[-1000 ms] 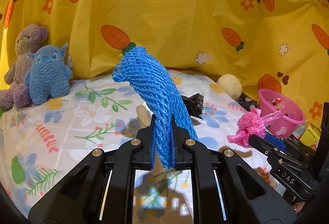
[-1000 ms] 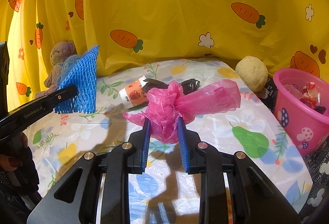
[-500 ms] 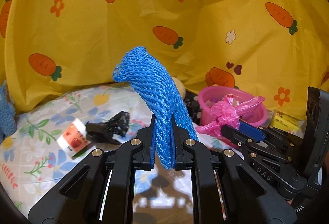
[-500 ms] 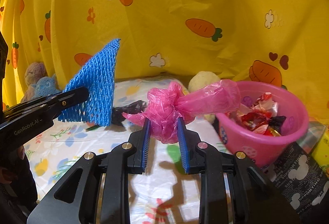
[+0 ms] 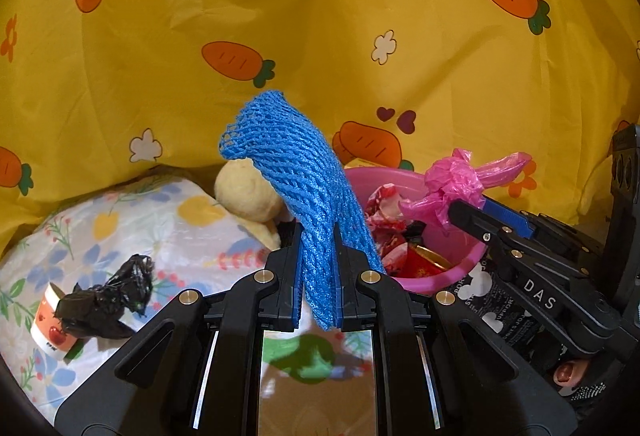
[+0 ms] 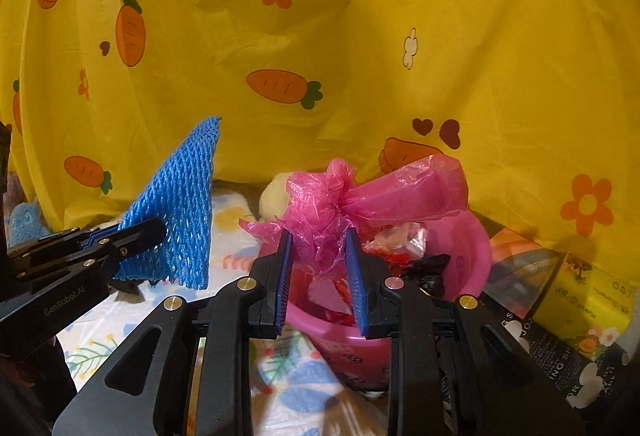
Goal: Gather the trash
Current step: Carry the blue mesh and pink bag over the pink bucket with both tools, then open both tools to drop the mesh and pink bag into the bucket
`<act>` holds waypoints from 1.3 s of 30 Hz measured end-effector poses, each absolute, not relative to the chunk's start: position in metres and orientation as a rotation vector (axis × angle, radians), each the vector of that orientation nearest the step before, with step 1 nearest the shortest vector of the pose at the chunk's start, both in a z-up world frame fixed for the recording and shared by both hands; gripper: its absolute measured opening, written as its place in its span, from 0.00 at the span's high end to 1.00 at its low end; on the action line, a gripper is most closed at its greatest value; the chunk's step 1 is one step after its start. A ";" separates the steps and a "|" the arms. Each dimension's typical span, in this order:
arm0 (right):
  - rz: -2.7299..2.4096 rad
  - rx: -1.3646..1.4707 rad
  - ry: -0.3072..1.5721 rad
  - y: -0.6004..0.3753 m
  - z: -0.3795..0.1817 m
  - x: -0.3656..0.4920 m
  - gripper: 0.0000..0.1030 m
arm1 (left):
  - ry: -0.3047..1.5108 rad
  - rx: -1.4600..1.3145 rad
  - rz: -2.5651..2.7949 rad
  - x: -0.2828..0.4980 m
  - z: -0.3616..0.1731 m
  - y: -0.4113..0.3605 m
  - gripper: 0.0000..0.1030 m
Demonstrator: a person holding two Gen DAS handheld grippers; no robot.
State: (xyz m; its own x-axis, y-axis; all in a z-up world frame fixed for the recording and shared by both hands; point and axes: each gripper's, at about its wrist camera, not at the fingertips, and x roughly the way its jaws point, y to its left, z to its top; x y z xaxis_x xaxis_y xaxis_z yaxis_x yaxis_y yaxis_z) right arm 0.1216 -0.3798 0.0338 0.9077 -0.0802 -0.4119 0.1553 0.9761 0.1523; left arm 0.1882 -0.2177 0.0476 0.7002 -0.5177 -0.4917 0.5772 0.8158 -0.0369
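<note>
A blue foam net [image 5: 296, 172] is clamped between the closed fingers of the left gripper [image 5: 318, 276], standing up out of them. A crumpled pink plastic bag [image 6: 340, 204] is pinched in the right gripper [image 6: 320, 272], whose fingers are closed on it, and is held over the near rim of the pink bucket [image 6: 468, 248], which is filled with wrappers. Far left on the floral sheet [image 5: 160, 220], a black crumpled bag [image 5: 108, 296] is seen lying against a small apple-printed cup [image 5: 48, 324].

Bright warm light, sharp focus, fisheye-bent dark corners.
</note>
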 end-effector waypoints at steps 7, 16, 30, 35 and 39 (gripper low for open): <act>-0.177 0.198 0.428 -0.403 0.031 0.131 0.74 | 0.548 0.115 -0.668 0.211 0.038 -0.247 0.89; -0.197 0.202 0.450 -0.419 0.023 0.142 0.73 | 0.615 0.117 -0.747 0.231 0.024 -0.284 0.89; -0.196 0.221 0.460 -0.432 0.017 0.151 0.73 | 0.714 0.105 -0.787 0.246 -0.008 -0.307 0.88; -0.195 0.228 0.459 -0.433 0.017 0.152 0.72 | 0.737 0.124 -0.794 0.246 -0.017 -0.309 0.79; -0.191 0.230 0.456 -0.433 0.017 0.152 0.72 | 0.692 0.114 -0.734 0.244 -0.016 -0.295 0.36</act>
